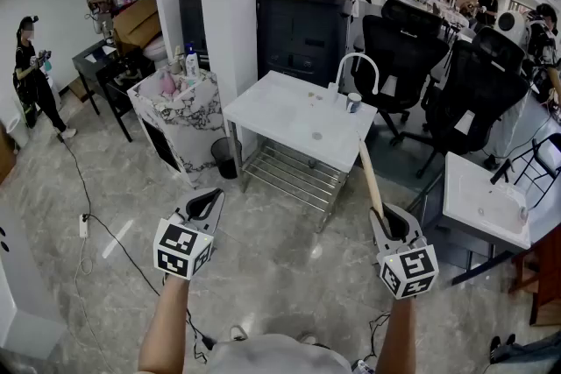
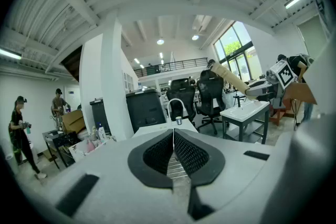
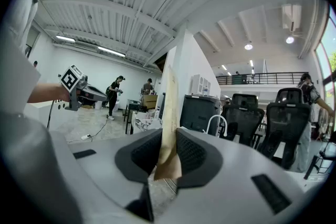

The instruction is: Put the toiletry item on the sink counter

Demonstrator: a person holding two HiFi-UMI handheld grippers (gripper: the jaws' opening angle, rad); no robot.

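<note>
My right gripper [image 1: 387, 222] is shut on the lower end of a long flat tan toiletry item [image 1: 370, 179], which sticks up and forward from the jaws. In the right gripper view the item [image 3: 169, 107] is pinched between the black pads of that gripper [image 3: 169, 139]. Ahead stands the white sink counter [image 1: 280, 114] with a curved white faucet [image 1: 359, 64] and a small cup [image 1: 353, 102] beside it. My left gripper [image 1: 204, 206] hangs over the floor to the left, well short of the counter. Its jaws [image 2: 173, 132] are shut with nothing between them.
A second white sink unit [image 1: 485, 208] stands at the right. A marble-pattern counter with bottles [image 1: 182, 114], a small bin [image 1: 225, 157], a black copier [image 1: 302, 22] and office chairs [image 1: 399, 48] surround the sink counter. A cable [image 1: 88, 206] lies across the floor. People stand far left [image 1: 33, 74].
</note>
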